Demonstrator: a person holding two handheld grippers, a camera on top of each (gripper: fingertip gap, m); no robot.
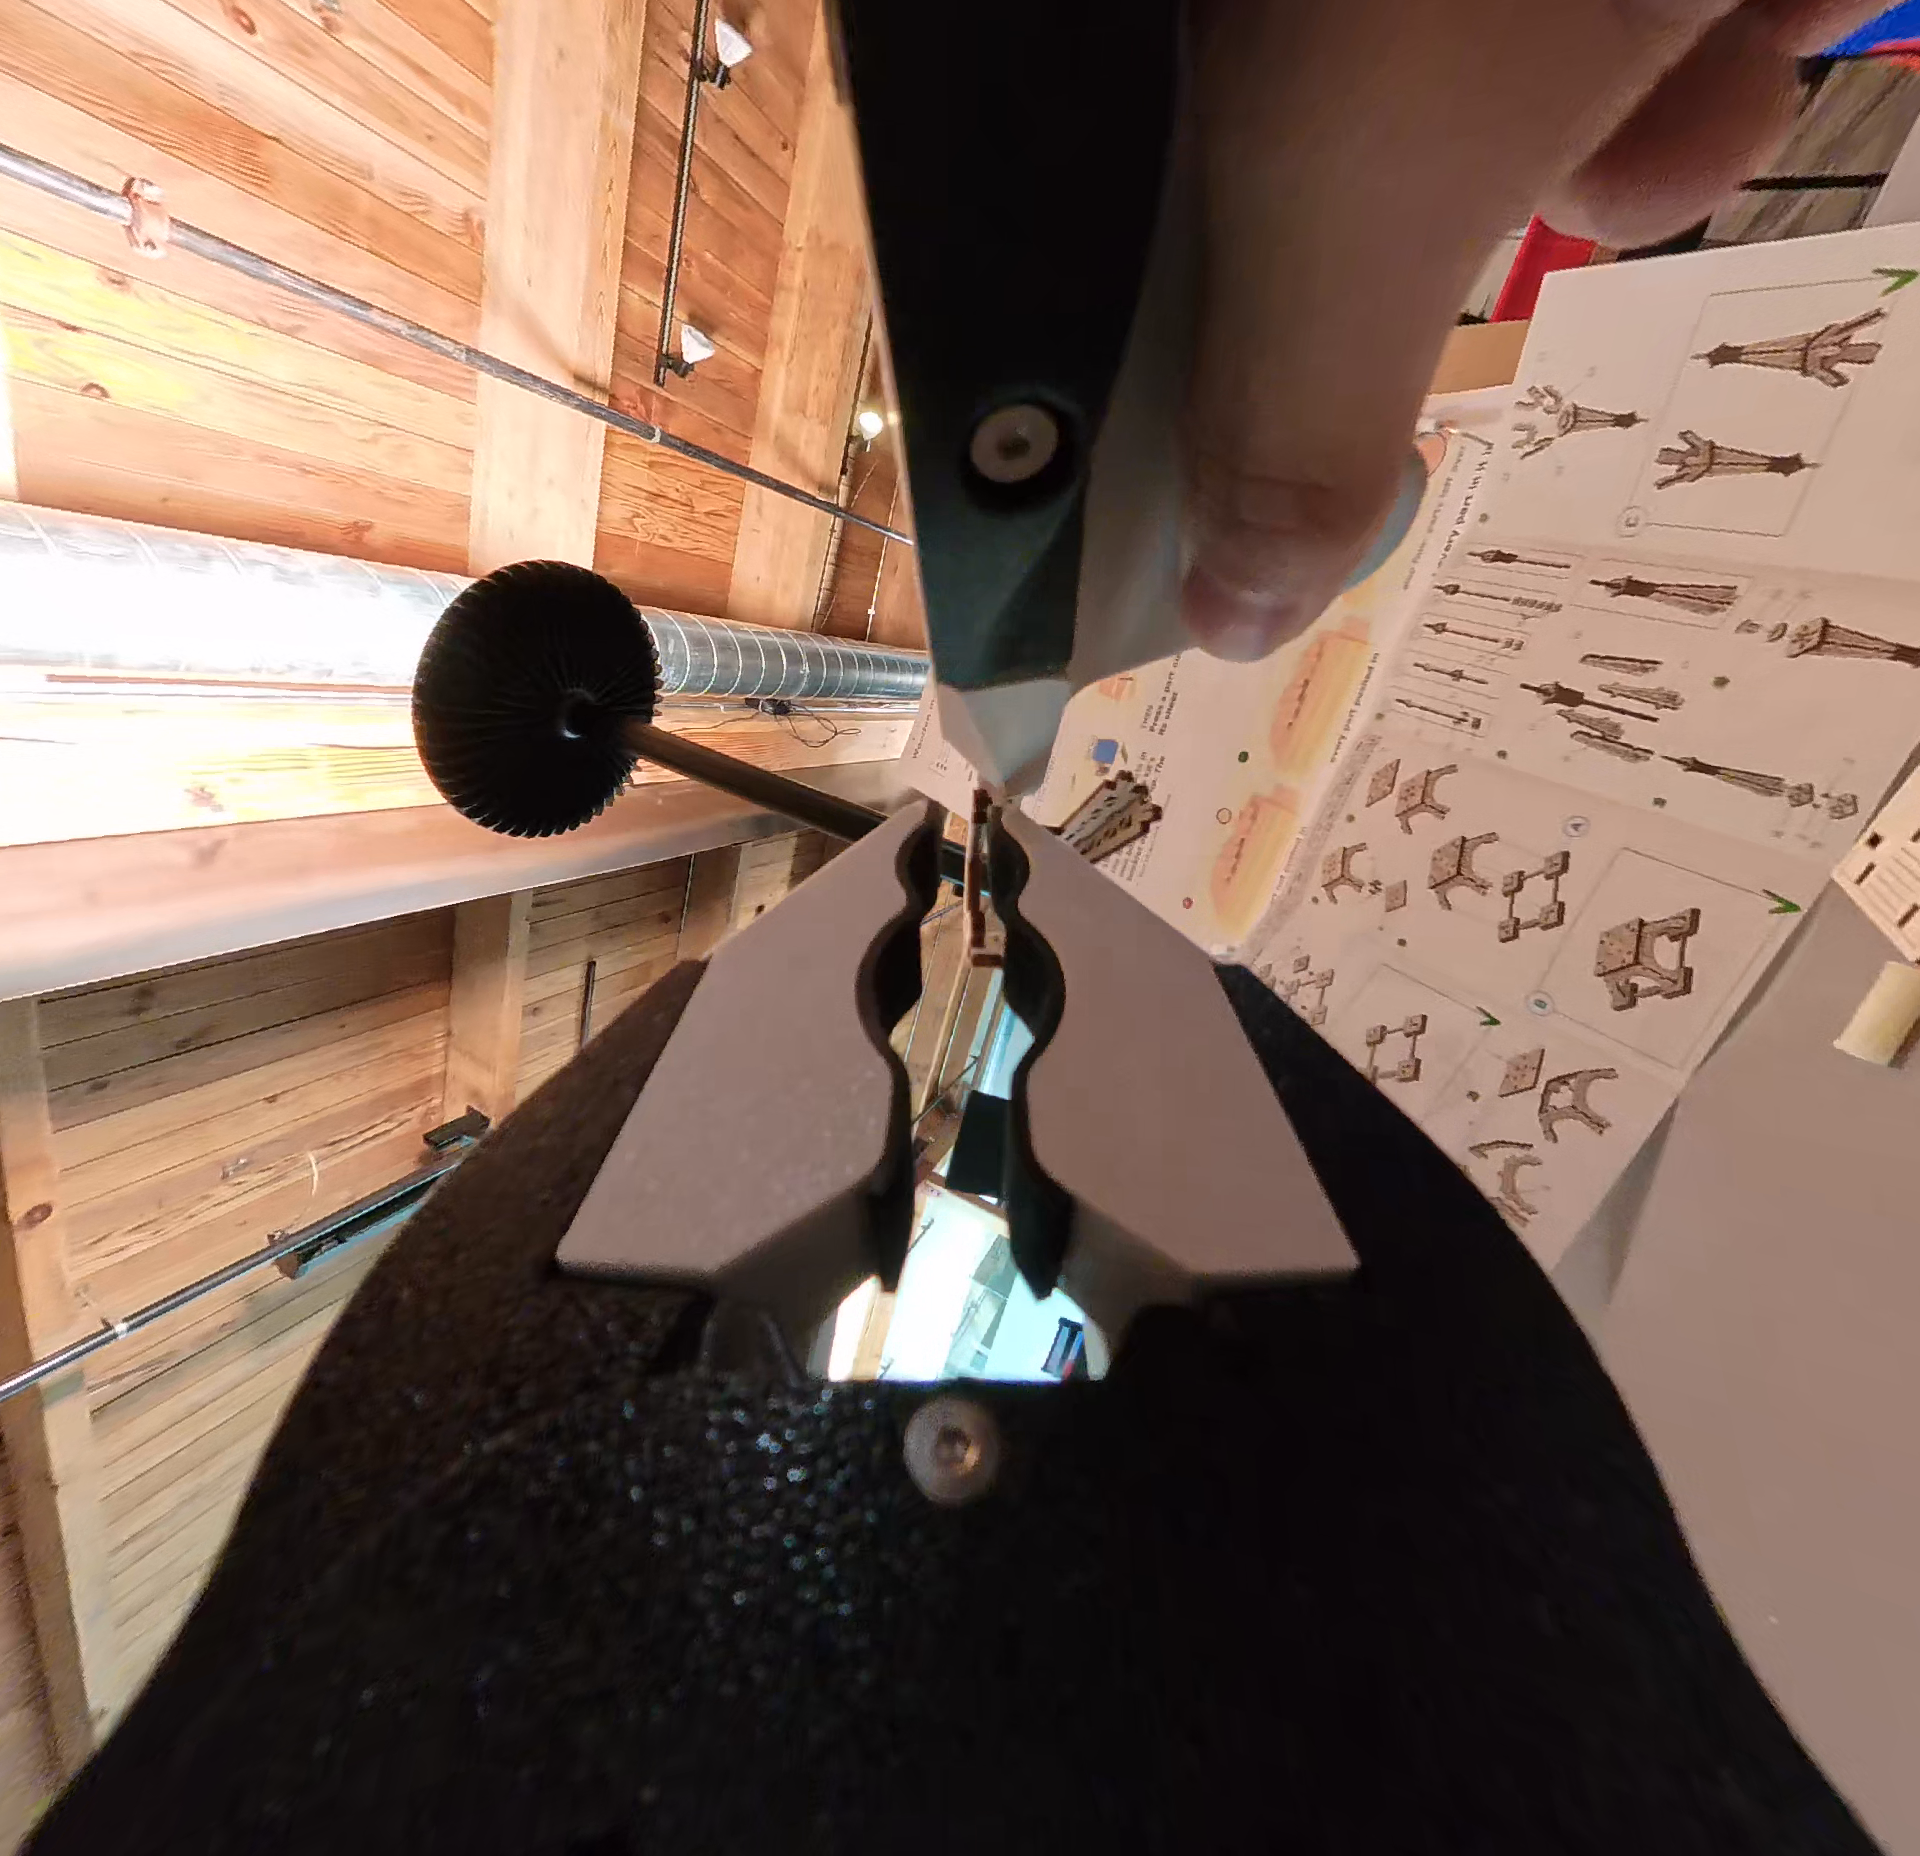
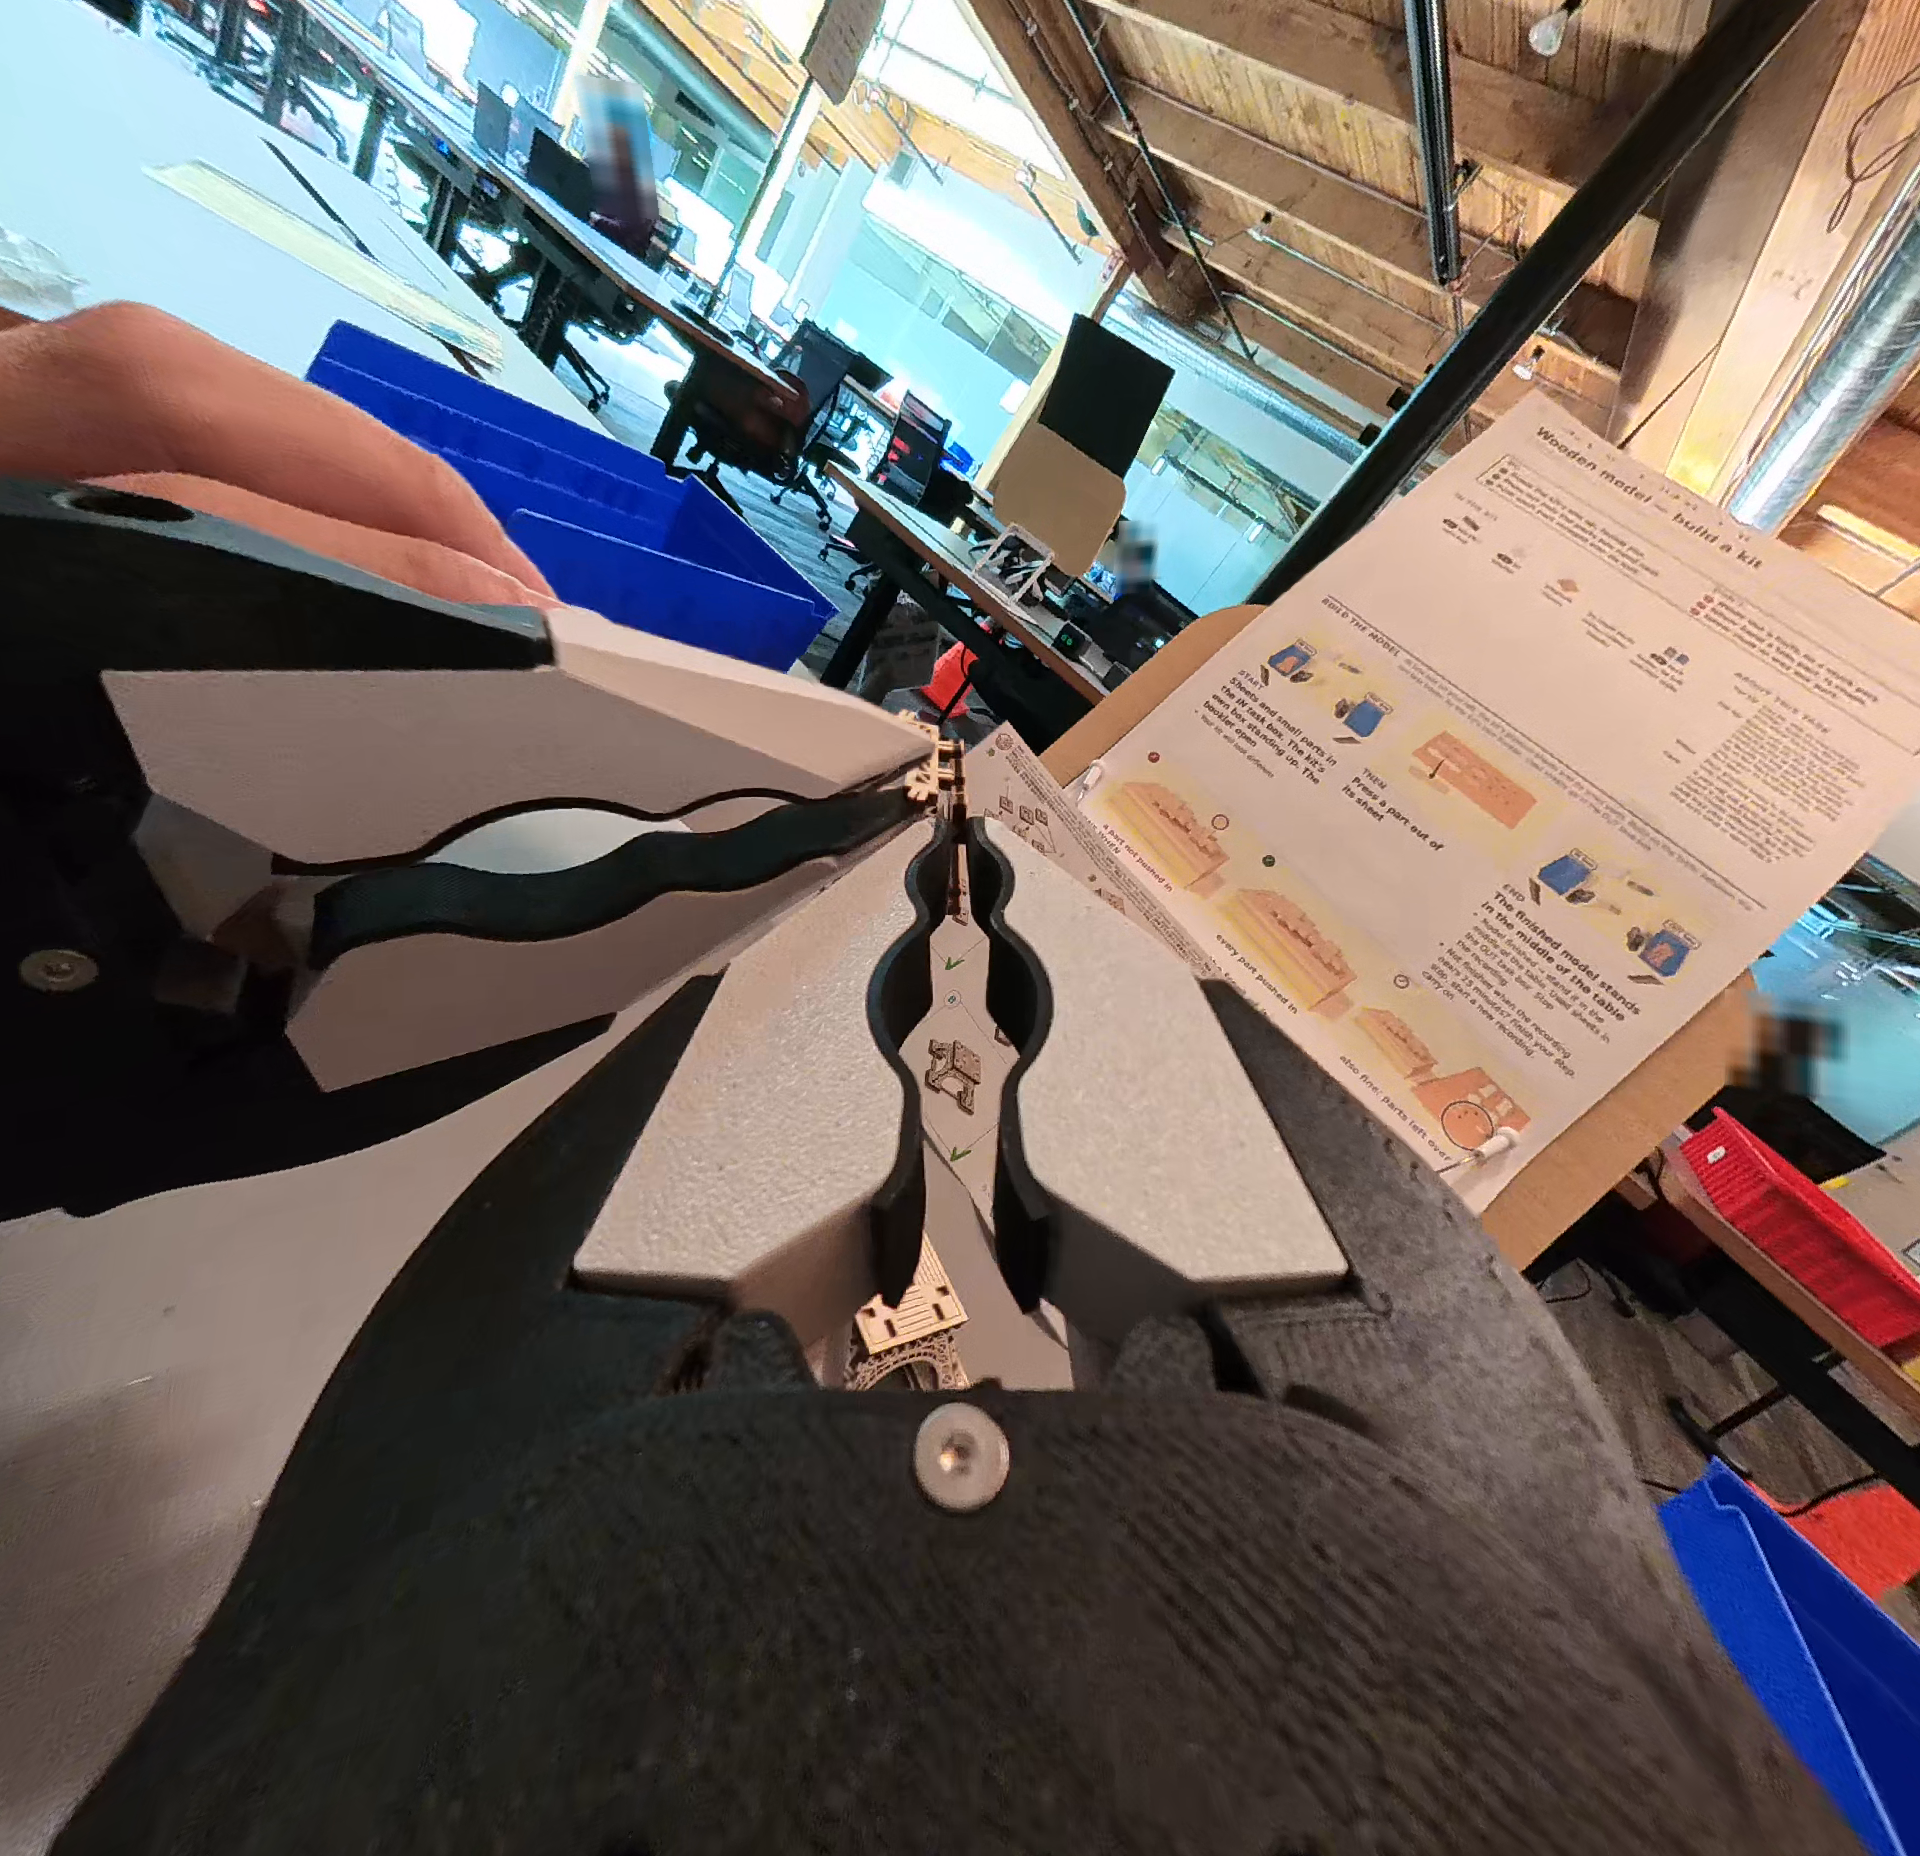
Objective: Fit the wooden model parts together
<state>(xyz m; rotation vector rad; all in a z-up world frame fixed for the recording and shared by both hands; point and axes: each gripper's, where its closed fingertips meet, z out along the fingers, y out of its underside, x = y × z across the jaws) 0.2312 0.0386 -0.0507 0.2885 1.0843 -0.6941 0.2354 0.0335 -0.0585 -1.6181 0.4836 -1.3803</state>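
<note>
Left wrist view, centre of frame: the left hand-held gripper [image 1: 985, 838] is nearly closed, pinching a thin wooden strip [image 1: 978, 887] at its tips; the strip's long axis runs along the fingers, toward the camera. The right hand-held gripper [image 1: 1003, 780] comes down from the top of the frame, a hand [image 1: 1382, 279] behind it, its tips just above the strip's far end.

Right wrist view shows the same meeting from the other side. The right one [image 2: 954, 838] is all but shut on a small flat wooden piece [image 2: 958, 876] standing along its fingers. The left one [image 2: 920, 767] enters from the left, closed on a small notched part [image 2: 935, 762] that touches the top of that piece. The two tools meet roughly at a right angle, tip to tip.

The coming push likely runs down the piece's long axis, so the slot must stay lined up. Both parts are held in the air; the instruction sheets [image 2: 1455, 830] at the right and blue bin [image 2: 582, 497] at the upper left stand well apart, leaving open room
</note>
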